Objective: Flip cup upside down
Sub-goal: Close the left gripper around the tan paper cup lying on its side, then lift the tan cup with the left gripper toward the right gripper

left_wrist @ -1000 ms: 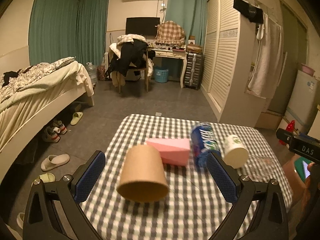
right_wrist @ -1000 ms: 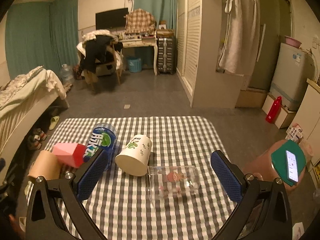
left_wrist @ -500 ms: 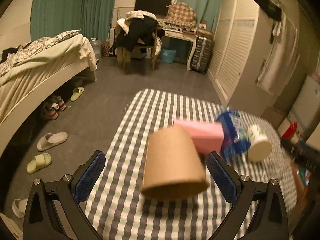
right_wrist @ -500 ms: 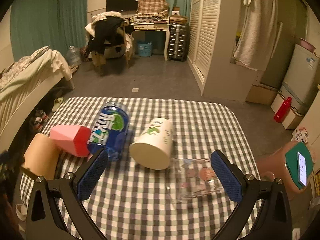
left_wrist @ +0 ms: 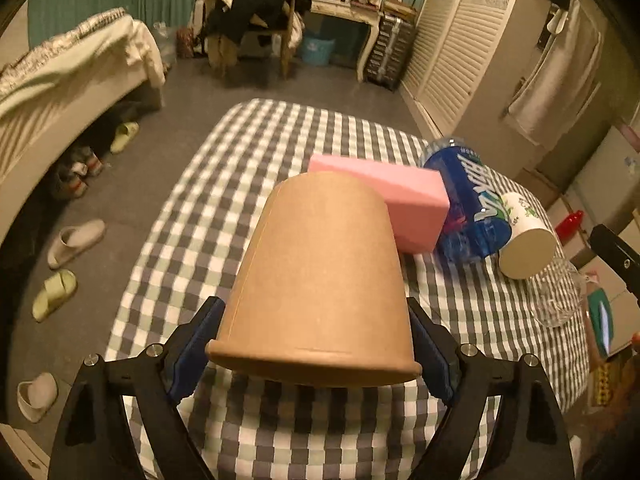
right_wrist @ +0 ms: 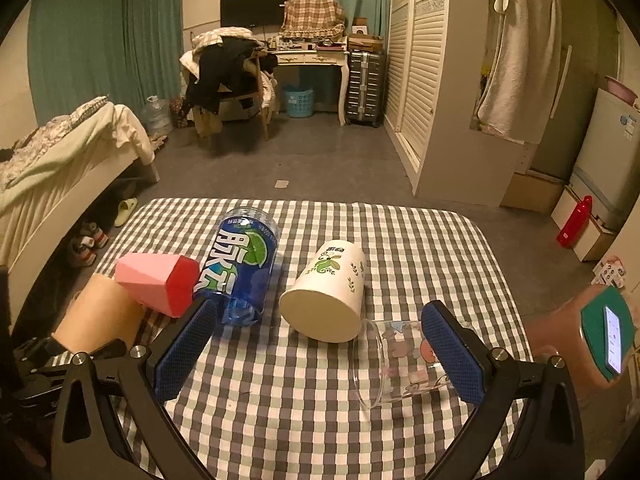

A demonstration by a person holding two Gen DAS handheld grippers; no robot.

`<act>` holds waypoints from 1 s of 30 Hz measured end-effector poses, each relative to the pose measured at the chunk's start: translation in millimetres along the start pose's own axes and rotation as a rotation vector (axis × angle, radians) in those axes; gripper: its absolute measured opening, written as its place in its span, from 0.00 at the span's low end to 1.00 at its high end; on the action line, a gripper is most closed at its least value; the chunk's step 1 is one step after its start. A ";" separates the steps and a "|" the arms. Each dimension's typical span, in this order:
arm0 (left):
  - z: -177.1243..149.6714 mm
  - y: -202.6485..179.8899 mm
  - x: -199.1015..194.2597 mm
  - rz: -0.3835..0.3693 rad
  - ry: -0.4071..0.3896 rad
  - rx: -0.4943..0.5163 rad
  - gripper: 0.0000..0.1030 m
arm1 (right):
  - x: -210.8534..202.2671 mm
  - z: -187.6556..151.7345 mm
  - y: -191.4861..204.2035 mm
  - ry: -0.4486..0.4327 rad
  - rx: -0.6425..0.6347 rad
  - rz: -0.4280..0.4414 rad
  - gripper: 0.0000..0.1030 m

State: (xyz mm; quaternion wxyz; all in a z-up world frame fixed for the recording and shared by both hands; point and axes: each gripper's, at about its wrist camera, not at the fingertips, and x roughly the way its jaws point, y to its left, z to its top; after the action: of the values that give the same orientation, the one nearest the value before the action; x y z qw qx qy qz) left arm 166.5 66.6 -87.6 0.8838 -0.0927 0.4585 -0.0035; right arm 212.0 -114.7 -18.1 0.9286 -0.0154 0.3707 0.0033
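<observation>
**A:** ok what step are we on? All I get is the table (left_wrist: 208,216) with the checked cloth filling the middle of the left wrist view, and a big brown paper cup (left_wrist: 320,280) dead centre.

**B:** Looks like the grab. The cup sits in the lower middle of that frame, wide rim toward the camera and closed base pointing away toward the top of the frame. I can't tell whether it's lying on the cloth or already lifted a bit. The left gripper (left_wrist: 312,354) has its blue pads right against both sides near the rim, so I'd say it's closed on the cup, or a hair away from it.

**A:** And the other one?

**B:** The right gripper (right_wrist: 320,354) is spread wide with nothing between its pads, hanging over the lower middle of its own frame. A clear glass (right_wrist: 404,364) lies on its side right there, a white leaf-print cup (right_wrist: 328,292) just above it, then the blue bottle (right_wrist: 240,268) and a pink box (right_wrist: 156,282) toward the left. The brown cup also shows at that frame's lower left edge.

**A:** So next move?

**B:** My guess: lift clear of the pink box just behind it, roll the wrist so the rim faces down, then set it flat. Paper walls near the rim will squash, so go easy on the squeeze.
</observation>
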 end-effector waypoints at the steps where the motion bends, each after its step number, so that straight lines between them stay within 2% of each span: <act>1: -3.7 -4.1 -3.2 -0.003 0.000 0.007 0.86 | -2.2 -1.0 -1.9 -0.004 0.000 0.005 1.00; 4: -8.3 -15.8 -15.7 -0.003 -0.016 0.003 0.86 | -9.6 -3.6 -8.8 -0.019 0.015 0.017 1.00; 9: -21.1 -55.4 -31.8 -0.032 -0.013 0.056 0.86 | -24.1 -9.7 -31.4 -0.041 0.061 0.030 1.00; 16: -45.3 -118.5 -28.0 -0.064 0.019 0.102 0.86 | -36.9 -27.1 -65.6 -0.047 0.102 0.012 1.00; 19: -52.7 -139.3 -21.3 -0.052 0.029 0.119 0.86 | -38.7 -35.2 -80.5 -0.041 0.109 -0.007 1.00; 23: -59.3 -152.4 -12.7 -0.042 0.047 0.121 0.86 | -40.0 -41.5 -94.1 -0.035 0.115 -0.013 1.00; 30: -61.7 -162.9 -8.7 -0.009 0.032 0.137 0.88 | -40.2 -45.1 -113.4 -0.035 0.148 -0.013 1.00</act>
State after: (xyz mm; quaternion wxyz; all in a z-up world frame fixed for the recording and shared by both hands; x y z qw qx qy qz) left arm 124.3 -102.6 -87.9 0.8805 -0.0339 0.4710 -0.0406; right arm 153.7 -229.2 -20.1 0.9335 0.0510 0.3537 -0.0301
